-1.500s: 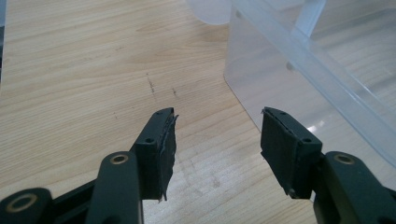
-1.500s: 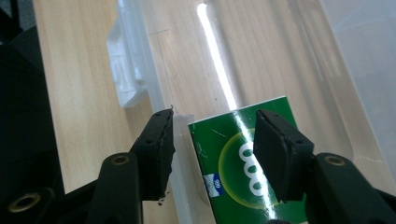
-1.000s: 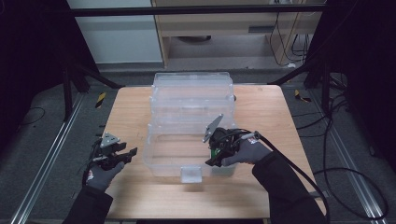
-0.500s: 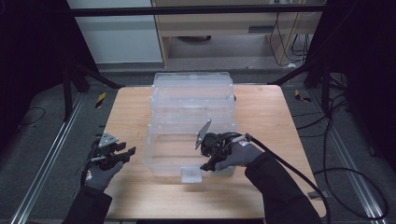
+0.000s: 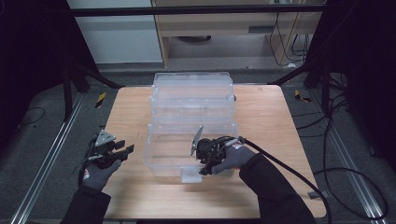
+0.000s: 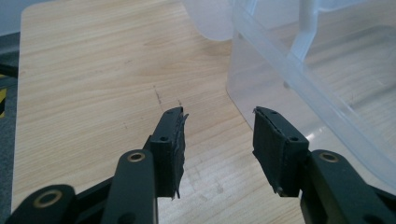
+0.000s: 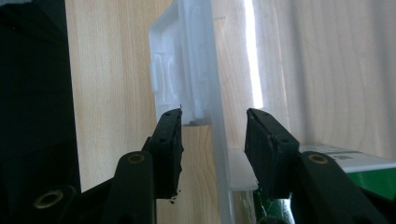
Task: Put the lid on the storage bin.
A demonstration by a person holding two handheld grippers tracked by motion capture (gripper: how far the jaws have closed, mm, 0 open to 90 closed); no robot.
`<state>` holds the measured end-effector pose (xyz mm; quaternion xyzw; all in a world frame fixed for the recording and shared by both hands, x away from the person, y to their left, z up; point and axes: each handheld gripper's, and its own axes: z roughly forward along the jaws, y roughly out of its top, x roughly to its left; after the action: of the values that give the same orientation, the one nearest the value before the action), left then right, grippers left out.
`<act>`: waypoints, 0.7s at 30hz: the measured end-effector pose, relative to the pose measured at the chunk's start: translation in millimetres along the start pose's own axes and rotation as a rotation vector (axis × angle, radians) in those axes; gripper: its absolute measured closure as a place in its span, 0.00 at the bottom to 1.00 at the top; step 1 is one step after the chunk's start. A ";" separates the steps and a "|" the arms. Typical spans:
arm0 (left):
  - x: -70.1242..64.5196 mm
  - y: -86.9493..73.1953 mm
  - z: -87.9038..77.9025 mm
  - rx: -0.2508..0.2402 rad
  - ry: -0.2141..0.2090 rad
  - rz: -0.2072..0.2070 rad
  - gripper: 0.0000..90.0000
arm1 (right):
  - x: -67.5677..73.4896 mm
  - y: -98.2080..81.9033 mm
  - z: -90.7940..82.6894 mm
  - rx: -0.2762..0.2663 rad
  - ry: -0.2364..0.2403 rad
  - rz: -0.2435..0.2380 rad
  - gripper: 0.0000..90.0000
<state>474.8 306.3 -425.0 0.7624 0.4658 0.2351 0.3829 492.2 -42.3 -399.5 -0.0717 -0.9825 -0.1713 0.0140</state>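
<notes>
A: Nearest the person, what do the hands show?

B: The left gripper (image 5: 122,150) hovers over bare wood at the near left of the table (image 5: 130,107), released; its jaws have just been closing, with nothing between them. In the left gripper view the left gripper (image 6: 217,135) points at the near left corner of the clear plastic box (image 6: 299,70), just beside it, not touching.

A: And the right one?

B: The right gripper (image 5: 201,169) is at the near wall of the clear plastic box (image 5: 191,140), above the latch tab (image 5: 189,176). In the right gripper view the right gripper (image 7: 214,135) straddles that wall edge, the latch tab (image 7: 180,74) just beyond the left jaw. The jaws have just been closing with the wall between them, yet gaps still show on both sides, so nothing is clamped.

A: Which way does the box run?

B: Its long axis runs away from the person, near edge to far edge, down the table's middle, open side up.

A: Anything hard to read?

B: The clear walls blur together, so I can't tell whether it's one box or several. A green object (image 7: 359,175) behind the right jaw is cut off.
</notes>
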 end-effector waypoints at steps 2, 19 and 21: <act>-0.4 2.3 -1.7 -0.005 0.001 0.002 0.59 | -0.5 0.2 2.8 0.010 0.005 -0.007 0.65; -2.0 26.1 -15.1 -0.062 -0.014 0.045 0.58 | -1.0 2.9 8.4 0.034 0.047 0.006 0.69; -2.3 29.2 -15.0 -0.066 -0.016 0.050 0.58 | -1.3 2.9 8.5 0.034 0.049 0.005 0.69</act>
<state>478.5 301.7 -392.6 0.7625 0.4354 0.2540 0.4055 493.9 -37.0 -406.6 -0.0697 -0.9844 -0.1565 0.0395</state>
